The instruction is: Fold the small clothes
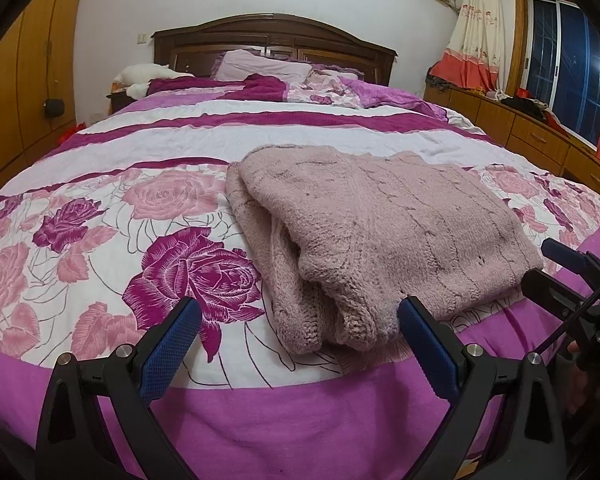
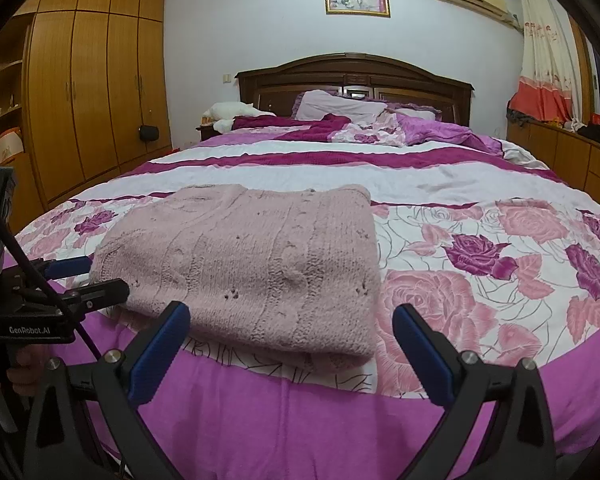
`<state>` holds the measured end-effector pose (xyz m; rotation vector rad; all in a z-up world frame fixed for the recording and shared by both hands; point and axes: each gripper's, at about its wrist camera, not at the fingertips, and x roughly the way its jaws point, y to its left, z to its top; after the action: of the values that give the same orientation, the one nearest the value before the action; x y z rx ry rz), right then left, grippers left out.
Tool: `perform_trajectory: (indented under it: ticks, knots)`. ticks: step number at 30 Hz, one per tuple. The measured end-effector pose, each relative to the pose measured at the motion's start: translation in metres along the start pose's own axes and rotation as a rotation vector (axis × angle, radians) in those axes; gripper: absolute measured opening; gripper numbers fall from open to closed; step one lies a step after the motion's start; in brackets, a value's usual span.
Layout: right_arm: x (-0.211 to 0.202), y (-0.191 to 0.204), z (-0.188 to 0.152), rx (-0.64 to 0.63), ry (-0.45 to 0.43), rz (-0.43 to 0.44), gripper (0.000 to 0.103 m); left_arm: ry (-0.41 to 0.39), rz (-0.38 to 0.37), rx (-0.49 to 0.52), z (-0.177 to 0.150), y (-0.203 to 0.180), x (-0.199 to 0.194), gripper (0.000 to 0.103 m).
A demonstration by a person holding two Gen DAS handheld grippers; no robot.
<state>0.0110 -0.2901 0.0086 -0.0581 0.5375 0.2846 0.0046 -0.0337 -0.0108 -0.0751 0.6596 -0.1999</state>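
A dusty-pink knitted sweater (image 1: 384, 236) lies folded into a thick rectangle near the foot edge of the bed; it also shows in the right wrist view (image 2: 256, 264). My left gripper (image 1: 300, 312) is open and empty just in front of the sweater's near left corner. It appears at the left of the right wrist view (image 2: 88, 280). My right gripper (image 2: 292, 316) is open and empty in front of the sweater's near right corner. It appears at the right edge of the left wrist view (image 1: 548, 268).
The bed has a rose-patterned pink and purple cover (image 2: 480, 264) with pillows (image 2: 340, 106) and a bunched quilt by the dark headboard (image 2: 356, 76). A wooden wardrobe (image 2: 92, 92) stands left. Low wooden drawers (image 1: 512, 124) with clutter run along the right under a window.
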Motion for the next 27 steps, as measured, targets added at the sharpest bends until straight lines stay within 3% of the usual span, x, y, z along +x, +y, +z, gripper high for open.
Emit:
perform_trajectory:
  ticks: [27]
  knots:
    - [0.0005,-0.0022,0.0008,-0.004,0.01,0.001,0.103,0.009,0.001,0.005,-0.0013,-0.0004,0.0007,0.081]
